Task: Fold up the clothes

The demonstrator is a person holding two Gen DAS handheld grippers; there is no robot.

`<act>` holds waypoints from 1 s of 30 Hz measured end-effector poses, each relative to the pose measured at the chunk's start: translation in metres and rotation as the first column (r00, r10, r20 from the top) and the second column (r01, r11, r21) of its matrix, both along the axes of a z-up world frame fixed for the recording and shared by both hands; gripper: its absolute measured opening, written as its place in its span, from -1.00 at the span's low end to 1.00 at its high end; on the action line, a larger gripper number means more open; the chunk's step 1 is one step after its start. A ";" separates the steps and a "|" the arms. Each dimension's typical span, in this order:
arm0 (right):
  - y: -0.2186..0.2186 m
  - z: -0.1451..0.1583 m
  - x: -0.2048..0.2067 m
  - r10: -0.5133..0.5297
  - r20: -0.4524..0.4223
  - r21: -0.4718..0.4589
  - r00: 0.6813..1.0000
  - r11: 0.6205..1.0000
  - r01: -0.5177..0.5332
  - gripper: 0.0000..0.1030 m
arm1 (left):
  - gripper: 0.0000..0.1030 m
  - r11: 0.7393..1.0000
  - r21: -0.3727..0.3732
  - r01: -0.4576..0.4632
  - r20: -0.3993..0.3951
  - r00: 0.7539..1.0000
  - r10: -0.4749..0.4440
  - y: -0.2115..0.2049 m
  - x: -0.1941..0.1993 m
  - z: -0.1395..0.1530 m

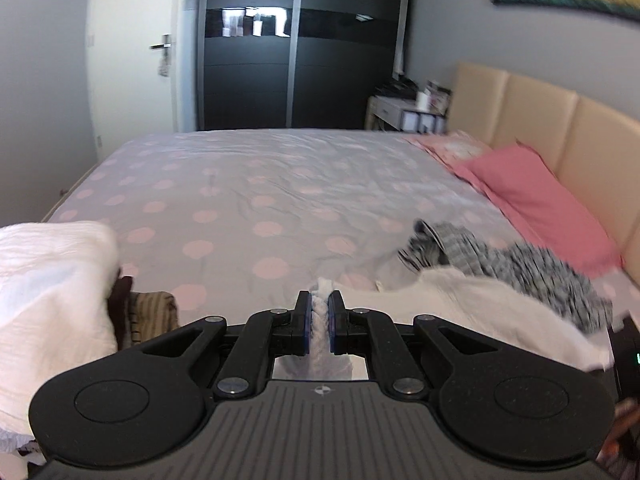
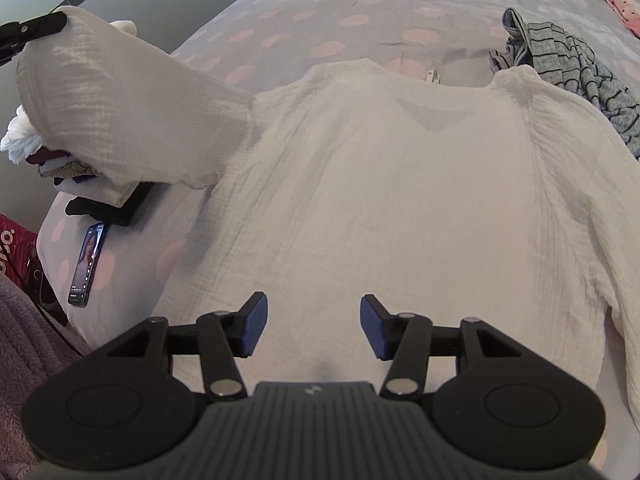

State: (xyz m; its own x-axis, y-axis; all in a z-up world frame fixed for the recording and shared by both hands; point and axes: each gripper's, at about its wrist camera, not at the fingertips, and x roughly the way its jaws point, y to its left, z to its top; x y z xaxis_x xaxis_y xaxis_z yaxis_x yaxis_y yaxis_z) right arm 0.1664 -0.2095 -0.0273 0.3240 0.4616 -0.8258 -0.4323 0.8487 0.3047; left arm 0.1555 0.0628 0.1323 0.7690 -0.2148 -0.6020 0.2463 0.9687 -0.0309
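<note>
The white top (image 2: 380, 184) lies spread flat on the bed (image 2: 320, 12), its left sleeve (image 2: 120, 112) lifted clear. The left gripper (image 1: 319, 322) is clenched on the cuff; the right gripper (image 2: 311, 330) hovers released over the near hem. I'd carry the sleeve straight across the chest, taut, hem steadied.

Setting: home bedroom.
A bed (image 1: 256, 184) with grey, pink-dotted cover, pink pillow (image 1: 532, 196) and beige padded headboard (image 1: 560, 128) filled the room; a dark sliding-door wardrobe (image 1: 296, 44), white door (image 1: 136, 52) and cluttered bedside table (image 1: 396, 110) stood behind.
</note>
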 end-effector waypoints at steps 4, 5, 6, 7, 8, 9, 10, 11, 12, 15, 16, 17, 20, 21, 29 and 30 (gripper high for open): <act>0.000 -0.002 -0.002 0.003 -0.004 -0.003 1.000 1.000 -0.003 0.08 | -0.88 0.988 0.081 0.133 -0.061 0.990 -0.129 -0.033 -0.019 -0.024; 0.000 -0.003 -0.002 0.001 -0.005 -0.006 1.000 1.000 -0.001 0.08 | -0.88 0.980 0.100 0.174 -0.086 0.982 -0.165 -0.041 -0.026 -0.032; -0.001 -0.004 -0.003 0.000 -0.006 -0.009 1.000 1.000 0.000 0.08 | -0.88 0.970 0.118 0.211 -0.110 0.974 -0.199 -0.048 -0.033 -0.041; -0.001 -0.005 -0.004 -0.001 -0.008 -0.010 1.000 1.000 0.001 0.08 | -0.88 0.960 0.136 0.246 -0.137 0.964 -0.228 -0.056 -0.040 -0.050; -0.001 -0.006 -0.004 -0.003 -0.011 -0.012 1.000 1.000 0.003 0.08 | -0.88 0.947 0.156 0.281 -0.164 0.953 -0.256 -0.063 -0.049 -0.060; -0.002 -0.007 -0.005 -0.005 -0.013 -0.014 1.000 1.000 0.005 0.08 | -0.88 0.932 0.176 0.316 -0.192 0.940 -0.283 -0.069 -0.058 -0.070; -0.001 -0.008 -0.006 -0.006 -0.015 -0.017 1.000 1.000 0.006 0.08 | -0.88 0.918 0.190 0.347 -0.223 0.926 -0.304 -0.075 -0.067 -0.080; -0.001 -0.008 -0.006 -0.006 -0.017 -0.018 1.000 1.000 0.005 0.08 | -0.88 0.904 0.200 0.377 -0.255 0.911 -0.323 -0.080 -0.075 -0.090; 0.000 -0.009 -0.007 -0.006 -0.019 -0.020 1.000 1.000 0.005 0.08 | -0.88 0.894 0.205 0.397 -0.282 0.899 -0.335 -0.084 -0.082 -0.099; 0.002 -0.014 -0.009 0.001 -0.032 -0.022 0.999 1.000 -0.002 0.08 | -0.88 0.868 0.234 0.437 -0.351 0.871 -0.344 -0.093 -0.101 -0.125; 0.003 -0.015 -0.010 0.005 -0.037 -0.024 0.999 1.000 -0.006 0.08 | -0.88 0.865 0.241 0.440 -0.365 0.867 -0.339 -0.095 -0.105 -0.133; 0.005 -0.017 -0.011 0.011 -0.041 -0.028 0.999 1.000 -0.012 0.08 | -0.88 0.863 0.243 0.443 -0.382 0.862 -0.334 -0.096 -0.110 -0.142; 0.012 -0.024 -0.014 0.033 -0.051 -0.047 0.998 0.998 -0.035 0.08 | -0.88 0.868 0.217 0.446 -0.422 0.845 -0.328 -0.096 -0.119 -0.163; 0.015 -0.027 -0.015 0.040 -0.054 -0.053 0.998 0.998 -0.042 0.08 | -0.87 0.867 0.211 0.451 -0.429 0.840 -0.333 -0.096 -0.123 -0.168; 0.035 -0.042 -0.030 0.101 -0.090 -0.032 0.991 0.994 -0.104 0.08 | -0.43 0.892 0.152 0.427 -0.449 0.834 -0.322 -0.081 -0.144 -0.186; 0.036 -0.044 -0.032 0.106 -0.096 -0.025 0.990 0.994 -0.109 0.08 | -0.39 0.897 0.148 0.417 -0.446 0.837 -0.316 -0.078 -0.147 -0.187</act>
State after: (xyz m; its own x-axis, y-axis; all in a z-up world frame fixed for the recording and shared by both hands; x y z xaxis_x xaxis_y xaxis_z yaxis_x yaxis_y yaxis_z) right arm 0.1340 -0.1730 -0.0713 0.1940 0.4641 -0.8643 -0.4919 0.8083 0.3236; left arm 0.0085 -0.0148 -0.0544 0.3414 -0.2486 -0.9064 0.5995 0.8003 0.0063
